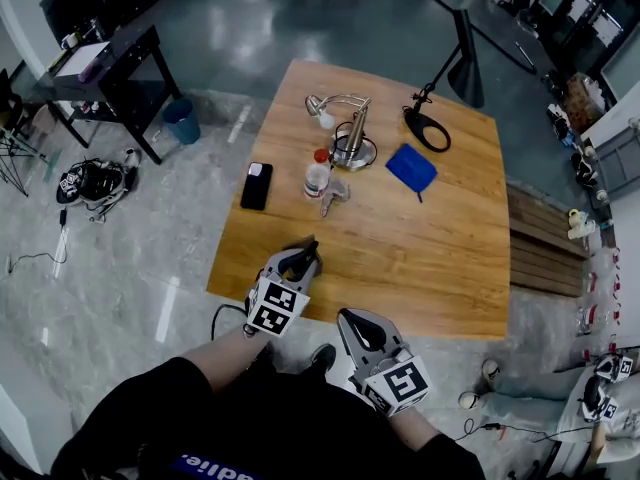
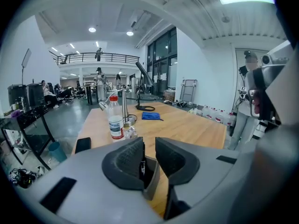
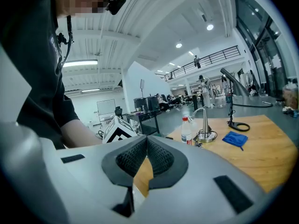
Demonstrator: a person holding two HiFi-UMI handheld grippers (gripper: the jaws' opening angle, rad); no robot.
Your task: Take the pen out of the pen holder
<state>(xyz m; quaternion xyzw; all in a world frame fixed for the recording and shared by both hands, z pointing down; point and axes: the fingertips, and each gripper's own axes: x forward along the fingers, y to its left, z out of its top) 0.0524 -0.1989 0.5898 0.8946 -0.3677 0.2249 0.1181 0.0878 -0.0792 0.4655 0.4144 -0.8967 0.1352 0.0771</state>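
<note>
In the left gripper view, a grey square pen holder (image 2: 152,182) stands on the wooden table (image 1: 420,238), just past my jaws. A dark pen (image 2: 142,165) stands in it, close against the left pad. My left gripper (image 2: 149,146) is open, with a narrow gap over the holder's mouth. In the head view the left gripper (image 1: 303,250) is at the table's near-left edge and hides the holder. My right gripper (image 1: 353,319) is off the table's front edge, shut and holding nothing; its pads (image 3: 159,155) meet at the tips.
Farther along the table are a water bottle (image 1: 317,173), a black phone (image 1: 256,185), a metal desk lamp (image 1: 352,133), a blue cloth (image 1: 411,167) and a black ring-shaped stand base (image 1: 428,128). A wooden bench (image 1: 545,238) runs along the table's right side.
</note>
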